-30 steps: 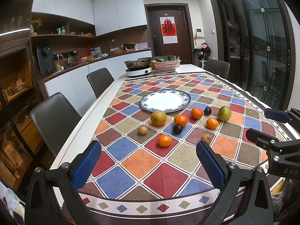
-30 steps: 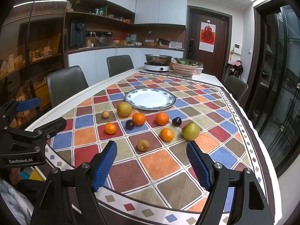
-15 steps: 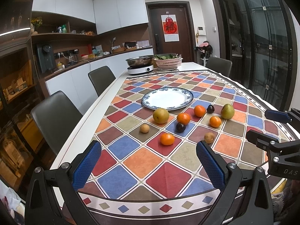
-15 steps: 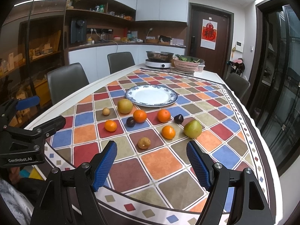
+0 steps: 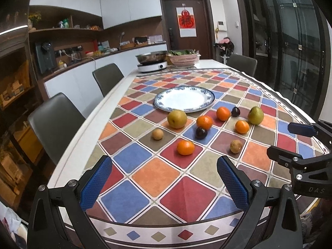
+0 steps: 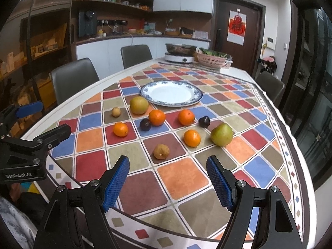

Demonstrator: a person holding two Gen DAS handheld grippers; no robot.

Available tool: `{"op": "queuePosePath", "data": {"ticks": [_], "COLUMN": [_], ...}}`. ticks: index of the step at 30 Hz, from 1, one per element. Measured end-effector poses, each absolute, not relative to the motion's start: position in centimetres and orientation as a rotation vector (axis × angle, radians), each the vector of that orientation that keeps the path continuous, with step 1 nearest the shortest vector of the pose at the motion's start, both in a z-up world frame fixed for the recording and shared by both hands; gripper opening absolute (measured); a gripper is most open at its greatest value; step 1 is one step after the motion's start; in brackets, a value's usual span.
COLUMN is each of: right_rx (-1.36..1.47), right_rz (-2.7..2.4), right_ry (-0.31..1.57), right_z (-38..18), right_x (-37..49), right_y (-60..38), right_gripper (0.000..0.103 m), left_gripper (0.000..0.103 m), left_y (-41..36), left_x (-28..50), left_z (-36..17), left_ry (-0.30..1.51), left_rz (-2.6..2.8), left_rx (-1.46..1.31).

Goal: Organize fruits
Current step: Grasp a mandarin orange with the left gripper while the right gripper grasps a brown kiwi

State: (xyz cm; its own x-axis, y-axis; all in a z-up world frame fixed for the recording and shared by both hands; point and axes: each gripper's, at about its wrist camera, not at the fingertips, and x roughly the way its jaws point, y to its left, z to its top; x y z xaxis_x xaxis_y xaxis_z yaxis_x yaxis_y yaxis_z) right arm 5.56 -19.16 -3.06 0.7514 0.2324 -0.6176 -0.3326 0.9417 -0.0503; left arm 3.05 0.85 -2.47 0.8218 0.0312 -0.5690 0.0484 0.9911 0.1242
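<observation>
A long bench (image 5: 87, 124) fills both views, covered by a tablecloth (image 5: 157, 172) of coloured diamonds in red, blue, orange and olive. Grey chairs (image 5: 54, 120) line its far-left side, and at the far end stand an induction cooker with a steel pan (image 5: 152, 61) and a pink basket of greens (image 5: 183, 58).

The left gripper (image 5: 165, 178) hangs over the near edge of the bench, its blue-padded jaws spread wide and holding nothing. The right gripper (image 6: 168, 178) sits beside it to the right, likewise with jaws wide apart and empty, pointed at the fruit.

A white plate with a blue rim (image 5: 209, 97) lies bare in the middle of the cloth. The fruit is scattered on the cloth just in front of it, none on the plate. A yellow-brown pear (image 5: 177, 119) sits nearest the plate's rim, and a green pear (image 5: 255, 115) lies off to the right. Four mandarins are spread between them: one (image 5: 223, 113) near the plate, one (image 5: 204, 122) touching a dark plum (image 5: 201, 133), one (image 5: 242, 126) close by the green pear, and one (image 5: 185, 147) nearest the left gripper. A second plum (image 5: 235, 111) lies between the far mandarin and the green pear. Two small tan fruits, of a kind I cannot tell, lie at the edges: one (image 5: 157, 134) on the left, one (image 6: 161, 151) directly ahead of the right gripper.
</observation>
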Motion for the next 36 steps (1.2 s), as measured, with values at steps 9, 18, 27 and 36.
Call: {"op": "queuePosePath", "data": {"ticks": [9,18,27,36], "right_rx": [-0.142,-0.129,-0.141,-0.131], "right_rz": [0.348,0.348,0.376,0.405], "right_ry": [0.746,0.796,0.828,0.886], "right_z": [-5.5,-6.7,-7.4,-8.6], "right_x": [8.6,11.4,13.3,15.1], "right_y": [-18.7,-18.6,-18.0,-17.7], "right_gripper": [0.077,0.077,0.075,0.062], "left_gripper": [0.097,0.089,0.079,0.065], "left_y": [0.8,0.5,-0.1,-0.4], "left_x": [6.1,9.9,13.1,15.2], "left_z": [-4.4,-5.4,-6.6,-8.1], "left_ry": [0.717,0.819,0.86,0.906], "left_rz": [-0.029,-0.082,-0.122,-0.179], "left_rx": [0.136,0.122,0.156,0.157]}}
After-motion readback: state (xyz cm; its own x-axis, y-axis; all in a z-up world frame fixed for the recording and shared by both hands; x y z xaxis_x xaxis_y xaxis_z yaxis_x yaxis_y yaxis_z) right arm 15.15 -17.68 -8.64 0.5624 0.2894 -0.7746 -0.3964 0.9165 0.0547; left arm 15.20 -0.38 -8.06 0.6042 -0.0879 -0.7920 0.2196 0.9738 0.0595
